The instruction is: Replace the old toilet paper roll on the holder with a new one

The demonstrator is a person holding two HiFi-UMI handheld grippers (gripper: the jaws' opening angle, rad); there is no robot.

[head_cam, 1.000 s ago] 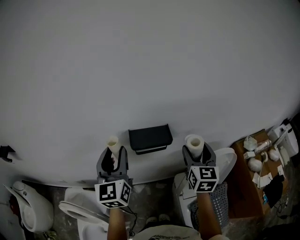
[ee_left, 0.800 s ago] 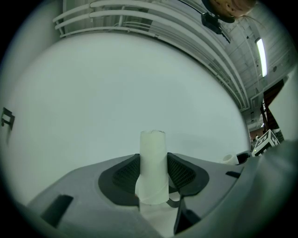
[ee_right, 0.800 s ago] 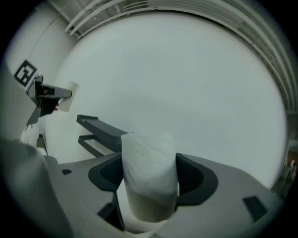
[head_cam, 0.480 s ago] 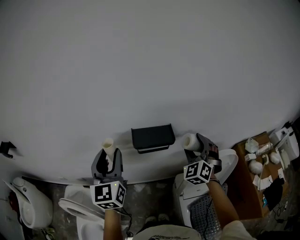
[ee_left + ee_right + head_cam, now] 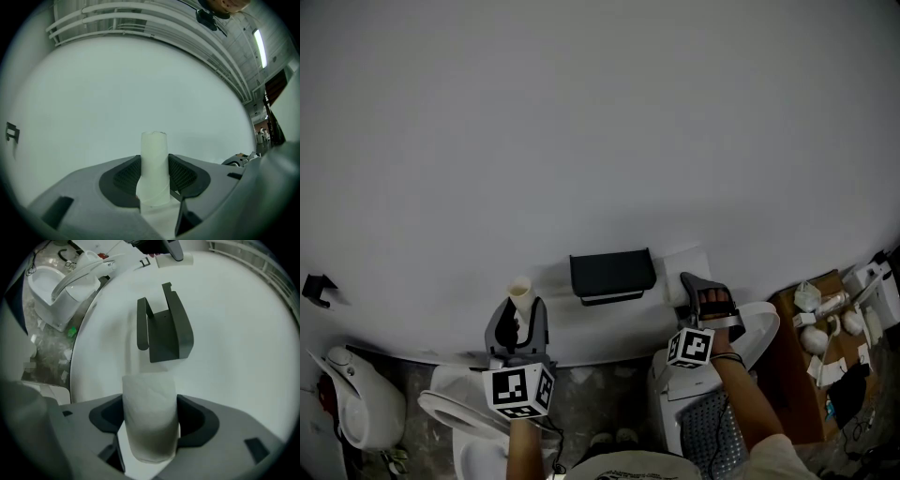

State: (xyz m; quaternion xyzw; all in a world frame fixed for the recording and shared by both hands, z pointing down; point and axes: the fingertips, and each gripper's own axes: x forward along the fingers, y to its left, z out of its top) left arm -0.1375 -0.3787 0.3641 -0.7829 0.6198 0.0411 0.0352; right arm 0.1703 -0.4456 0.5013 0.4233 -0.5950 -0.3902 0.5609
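**Right gripper and new roll.** The right gripper (image 5: 150, 427) is clamped on the new roll (image 5: 149, 404), with one jaw pressed against each side of the paper.
- Position: in the head view the new roll is close to the white wall (image 5: 600, 141), just beside the right end of the black holder (image 5: 612, 274) and not touching it.
- Axis: the long axis lies level along the wall. In the right gripper view it runs parallel to the length of the holder, which appears turned on its side there.
- Appearance: the roll is full, white and soft-surfaced with a faint embossed texture. It fills the whole gap between the jaws and projects beyond the jaw tips.

**Left gripper and old core.** The left gripper (image 5: 153, 174) is closed on the old core (image 5: 153, 152), with the jaw pads against both of its sides.
- Position: in the head view the core is to the left of the holder, well apart from it and above the toilet (image 5: 455, 412).
- Axis: the long axis stands upright, and the open end points up, clear of the jaw tips.
- Appearance: the core is a narrow, bare, pale cream tube. The top rim is slightly ragged, and a spiral seam shows near the lower part.
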